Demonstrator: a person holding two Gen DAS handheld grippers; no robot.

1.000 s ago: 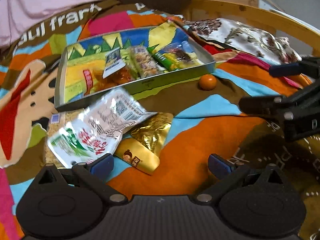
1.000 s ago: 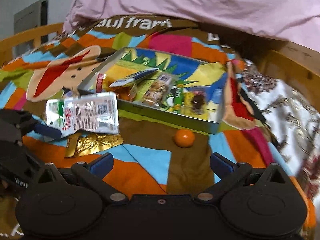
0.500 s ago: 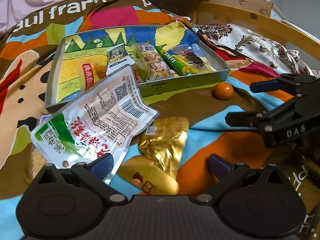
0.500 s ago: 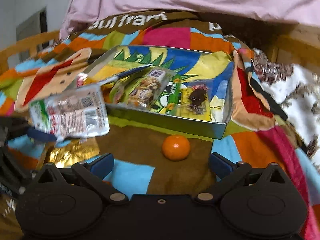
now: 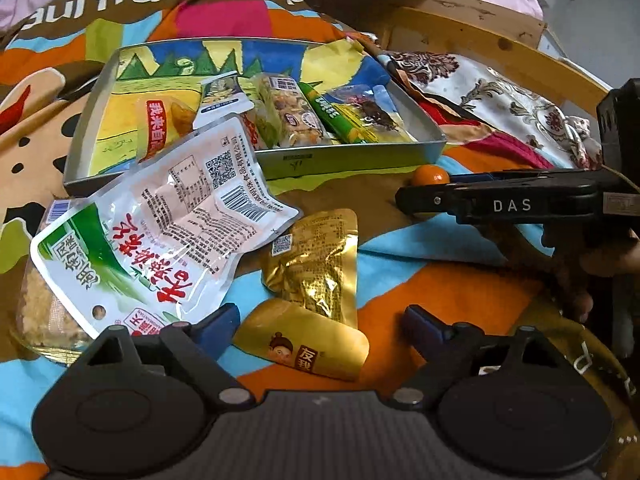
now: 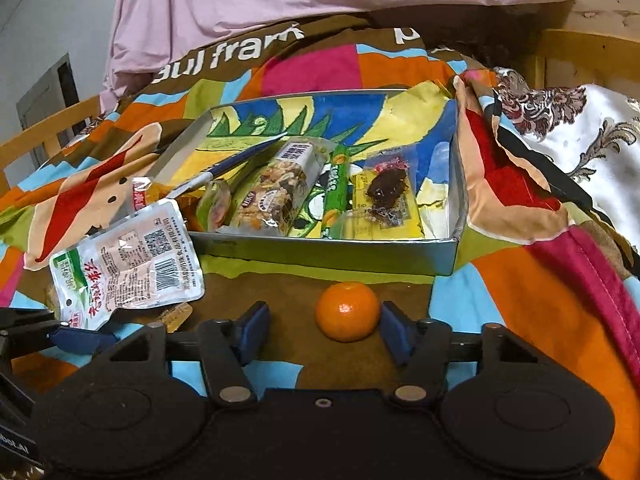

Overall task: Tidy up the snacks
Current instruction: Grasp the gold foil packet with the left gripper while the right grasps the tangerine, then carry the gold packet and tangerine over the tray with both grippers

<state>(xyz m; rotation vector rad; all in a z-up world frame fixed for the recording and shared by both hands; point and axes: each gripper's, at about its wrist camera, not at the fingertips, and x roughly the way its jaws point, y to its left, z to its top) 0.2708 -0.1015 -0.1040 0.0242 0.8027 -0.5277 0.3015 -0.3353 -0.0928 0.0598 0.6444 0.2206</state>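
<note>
While both tools stand spread and empty, these notes guide the pick:
Right gripper (image 6: 324,332): fingers apart, the mandarin (image 6: 347,311) between them, nearer the right finger.
Mandarin: on the blanket (image 6: 520,300), just before the tin tray (image 6: 320,250).
Advice: centre, pinch gently so it can't roll.
Left gripper (image 5: 320,326): spread over the gold pouch (image 5: 308,344).

Orange mandarin (image 6: 347,311); gold foil pouch (image 5: 316,264); white-green packet (image 5: 160,232), red characters; silver tin (image 6: 320,250); multicoloured patchwork blanket (image 6: 520,280).
</note>
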